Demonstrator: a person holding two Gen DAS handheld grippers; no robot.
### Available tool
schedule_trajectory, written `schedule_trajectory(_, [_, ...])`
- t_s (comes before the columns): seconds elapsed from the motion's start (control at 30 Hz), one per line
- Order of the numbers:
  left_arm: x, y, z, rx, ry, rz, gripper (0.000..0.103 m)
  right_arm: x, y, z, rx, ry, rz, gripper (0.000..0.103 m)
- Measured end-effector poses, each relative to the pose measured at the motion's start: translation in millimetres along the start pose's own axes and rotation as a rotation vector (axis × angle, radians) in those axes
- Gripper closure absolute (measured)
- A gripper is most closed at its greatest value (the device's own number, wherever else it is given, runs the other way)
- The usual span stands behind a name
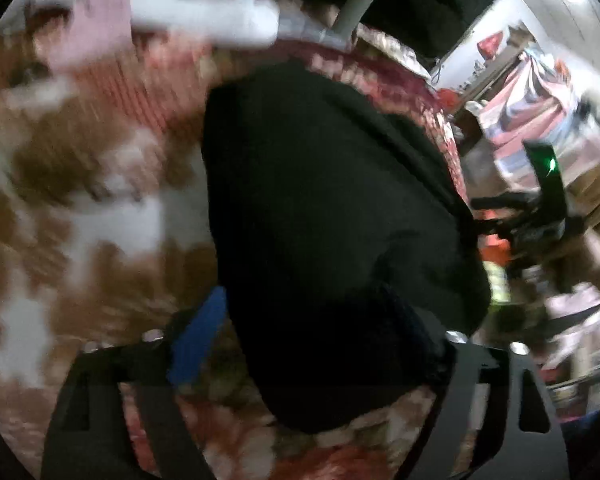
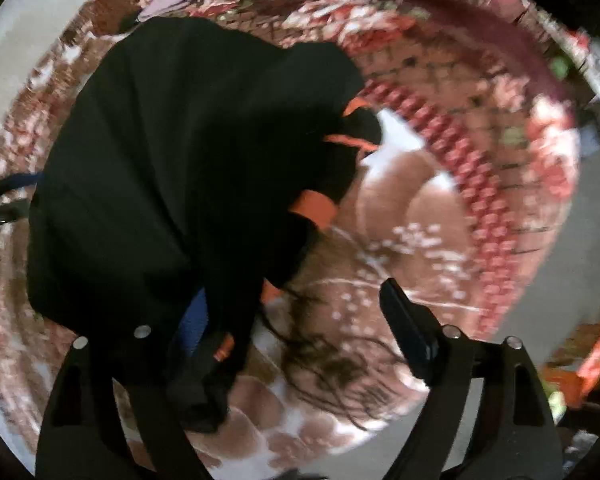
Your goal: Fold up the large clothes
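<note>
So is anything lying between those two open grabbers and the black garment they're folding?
Nothing visible. The black fabric garment with orange trim lies on the patterned rug, directly under both; the right gripper's jaws stand open.

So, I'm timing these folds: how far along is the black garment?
Done: the black garment with orange trim lies doubled on the floral rug. In hand: nothing; the left gripper and right gripper stand open. Left: its bunched lower edge looks unsquared, probably needing another fold.
</note>
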State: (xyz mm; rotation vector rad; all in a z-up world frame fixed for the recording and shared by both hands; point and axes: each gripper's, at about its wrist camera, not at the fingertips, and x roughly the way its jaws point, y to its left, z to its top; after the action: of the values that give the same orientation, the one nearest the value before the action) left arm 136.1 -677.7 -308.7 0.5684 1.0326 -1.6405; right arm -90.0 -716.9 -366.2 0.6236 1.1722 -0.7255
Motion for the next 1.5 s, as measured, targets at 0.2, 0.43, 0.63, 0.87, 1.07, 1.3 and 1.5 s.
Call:
schedule_trajectory(0.2, [-18,-38,13,0.051,-0.086,0.053,0.013,-25,21,34,-0.044,-0.177,-0.241,0.005])
schedule_trajectory(0.43, [30,-33,-14,0.074,0.023,0.141,0.013,36,34,79,-0.075,-0.221,-0.416,0.005])
schedule_trajectory(0.63, [40,-31,-43,0.003,0.015,0.171,0.01,47,3,58,-0.057,-0.281,-0.423,0.005])
schedule_trajectory(0.87, [31,-42,-45,-0.041,0.019,0.237,0.01,12,-13,51,0.071,-0.28,-0.386,0.005])
schedule_trajectory(1.07, [-5,-45,-33,-0.108,-0.087,0.191,0.01,-26,40,24,0.057,-0.344,-0.237,0.005])
schedule_trajectory(1.3, [26,-37,-59,-0.182,-0.035,0.177,0.01,27,64,-7,-0.053,-0.247,-0.272,0.005])
schedule_trajectory(1.5, [18,-33,-74,-0.335,-0.055,0.177,0.007,23,51,-25,-0.042,-0.251,-0.256,0.005])
